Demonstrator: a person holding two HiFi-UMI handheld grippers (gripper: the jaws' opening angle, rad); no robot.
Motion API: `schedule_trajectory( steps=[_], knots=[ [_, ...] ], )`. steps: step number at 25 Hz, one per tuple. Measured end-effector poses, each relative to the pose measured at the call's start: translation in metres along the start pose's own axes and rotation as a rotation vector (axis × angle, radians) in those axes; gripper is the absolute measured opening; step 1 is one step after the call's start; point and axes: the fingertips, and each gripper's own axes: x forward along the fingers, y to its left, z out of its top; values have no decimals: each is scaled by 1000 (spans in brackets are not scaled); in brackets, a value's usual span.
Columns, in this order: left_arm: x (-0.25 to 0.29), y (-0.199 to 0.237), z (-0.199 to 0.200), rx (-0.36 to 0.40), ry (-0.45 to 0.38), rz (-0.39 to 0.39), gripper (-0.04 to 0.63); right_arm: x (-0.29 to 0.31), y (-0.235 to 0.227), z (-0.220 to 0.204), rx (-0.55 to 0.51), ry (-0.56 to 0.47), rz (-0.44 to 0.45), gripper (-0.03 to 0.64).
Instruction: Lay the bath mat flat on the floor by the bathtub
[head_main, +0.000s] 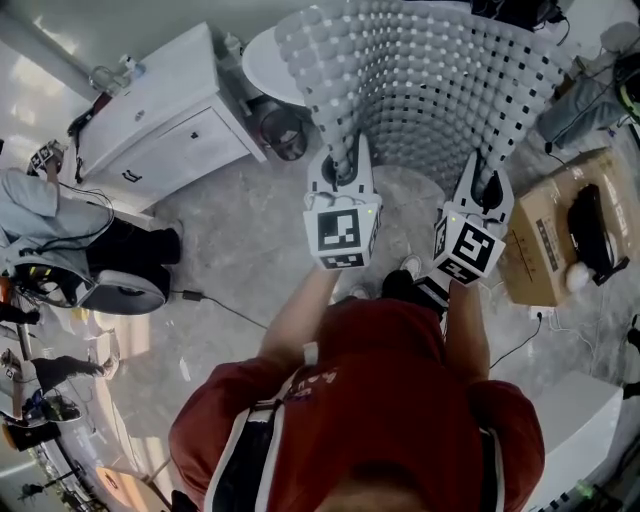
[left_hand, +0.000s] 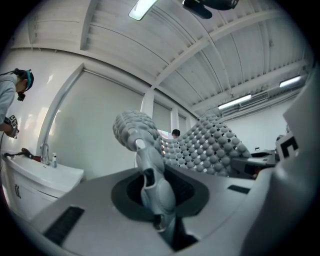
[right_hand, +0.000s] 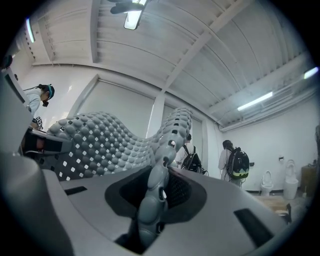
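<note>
The bath mat (head_main: 430, 70) is grey rubber, covered in round bumps and square holes. It is held up off the floor in front of me, its near edge pinched at two spots. My left gripper (head_main: 345, 172) is shut on the left part of that edge, where a fold of the mat (left_hand: 150, 170) runs down between its jaws (left_hand: 152, 195). My right gripper (head_main: 487, 185) is shut on the right part, with the mat (right_hand: 100, 145) spreading away to the left past its jaws (right_hand: 154, 192). The marble floor (head_main: 250, 260) lies below.
A white vanity cabinet (head_main: 160, 120) stands at the left, with a round dark bin (head_main: 285, 130) beside it. A cardboard box (head_main: 545, 240) sits at the right. A person (head_main: 35, 200) stands far left. Two people with backpacks (right_hand: 235, 162) stand beyond the mat.
</note>
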Motion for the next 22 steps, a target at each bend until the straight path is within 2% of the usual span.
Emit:
schedule_trajectory(
  steps=[8, 22],
  knots=[
    [21, -8, 1, 2, 3, 1, 51, 20, -12, -5, 6, -4, -3, 75],
    [87, -34, -7, 14, 23, 13, 51, 81, -50, -25, 22, 11, 4, 75]
  ],
)
